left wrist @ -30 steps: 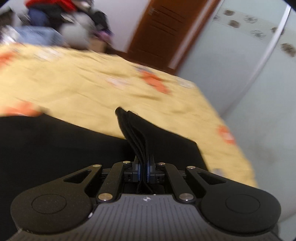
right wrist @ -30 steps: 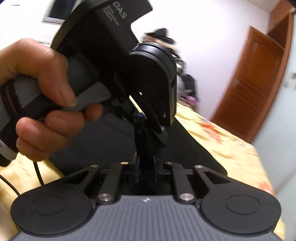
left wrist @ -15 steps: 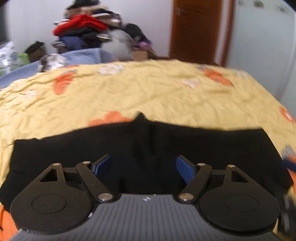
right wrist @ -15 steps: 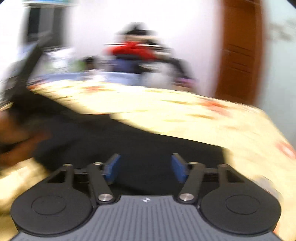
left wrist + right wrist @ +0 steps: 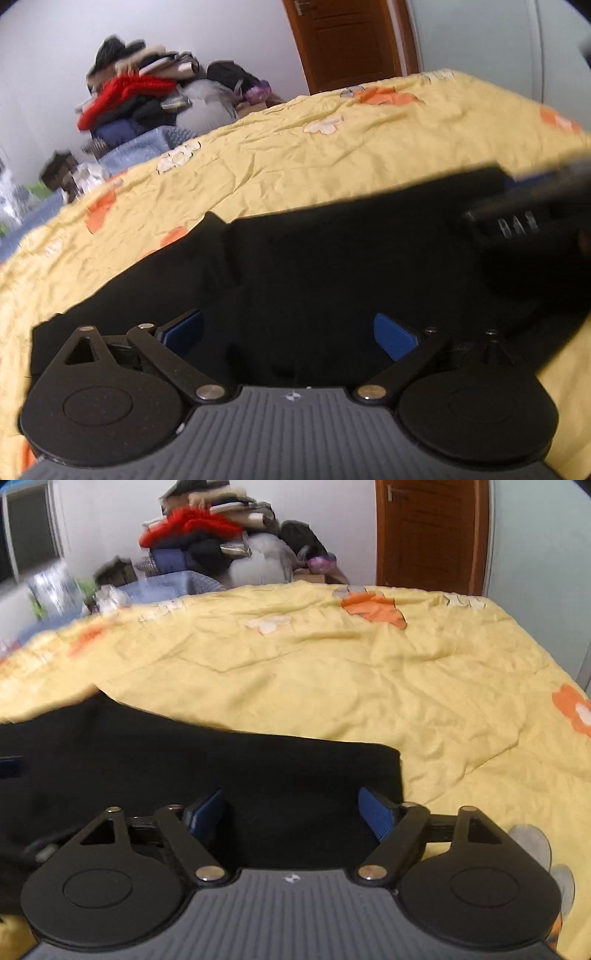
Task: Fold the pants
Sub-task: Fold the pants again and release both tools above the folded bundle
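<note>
Black pants lie folded flat across the yellow flowered bedspread. My left gripper hovers low over them, its jaws opening wide, blue pads apart and nothing pinched between them. In the right wrist view the same pants end in a squared corner at the right. My right gripper is over that end, jaws opening, pads apart with only flat cloth below. The right gripper's body shows blurred at the right edge of the left wrist view.
A heap of clothes is piled behind the bed's far edge. A brown wooden door stands at the back right, with a pale wall along the bed's right side. Bare bedspread stretches beyond the pants.
Both grippers were shut on a bunched fold of the pants; both have let go and opened wide. The cloth has dropped flat on the bed, and the right gripper has swung away to the pants' right end.
</note>
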The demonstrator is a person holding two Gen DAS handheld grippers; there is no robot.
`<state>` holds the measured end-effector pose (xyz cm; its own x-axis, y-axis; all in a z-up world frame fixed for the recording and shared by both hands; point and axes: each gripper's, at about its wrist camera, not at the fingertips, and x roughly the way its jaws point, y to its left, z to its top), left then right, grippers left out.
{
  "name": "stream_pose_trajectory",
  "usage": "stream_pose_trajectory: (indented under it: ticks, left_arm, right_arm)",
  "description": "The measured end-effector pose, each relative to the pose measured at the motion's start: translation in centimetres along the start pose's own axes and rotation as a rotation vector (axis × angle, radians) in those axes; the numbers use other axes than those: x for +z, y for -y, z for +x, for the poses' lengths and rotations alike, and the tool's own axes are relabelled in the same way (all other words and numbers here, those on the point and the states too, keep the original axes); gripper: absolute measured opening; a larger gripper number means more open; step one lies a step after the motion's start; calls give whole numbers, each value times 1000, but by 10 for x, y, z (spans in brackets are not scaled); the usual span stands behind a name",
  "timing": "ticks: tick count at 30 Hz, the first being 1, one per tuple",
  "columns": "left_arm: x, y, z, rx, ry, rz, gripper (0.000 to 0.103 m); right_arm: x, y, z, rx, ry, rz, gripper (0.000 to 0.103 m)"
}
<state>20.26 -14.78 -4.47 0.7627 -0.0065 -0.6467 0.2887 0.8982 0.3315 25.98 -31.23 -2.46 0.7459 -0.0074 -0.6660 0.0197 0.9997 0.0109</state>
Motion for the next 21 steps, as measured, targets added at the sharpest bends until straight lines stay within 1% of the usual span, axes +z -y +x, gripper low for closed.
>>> stream_pose_trajectory:
  ticks: [1, 2, 3, 4, 5, 6, 9, 11, 14, 17, 21]
  left_arm:
    - [-6, 1, -6, 23, 26, 8, 101]
    - [-9, 2, -10, 37, 47, 12, 101]
    - [-10, 1, -11, 37, 53, 7, 102]
    - [-10, 0, -9, 28, 40, -5, 102]
    - [-10, -1, -6, 19, 23, -15, 102]
    - [-10, -1, -2, 14, 8, -19, 102]
    - [-13, 0, -3, 28, 12, -29, 103]
    - [-16, 0, -6, 29, 9, -48, 103]
    - [-20, -4, -8, 21, 12, -85, 103]
    - [-24, -7, -8, 12, 10, -112, 103]
    - [-26, -11, -9, -3, -8, -148, 103]
  right_arm:
    - [-1, -5, -5, -42, -20, 0, 87]
    - [-2, -10, -12, -85, -21, 11, 87]
    - [-6, -14, -21, -109, -7, 18, 91]
    - [-14, -18, -32, -118, 20, 23, 97]
    - [-20, -18, -34, -121, 38, 31, 102]
    - [-28, -20, -39, -126, 48, 45, 103]
    - [-47, -20, -41, -134, 2, 108, 103]
    - [-57, -17, -44, -138, 42, 168, 103]
    - [-57, -19, -49, -156, 36, 161, 103]
    - [-48, -20, -47, -169, -33, 179, 103]
    - [-56, -19, -46, -151, -18, 166, 103]
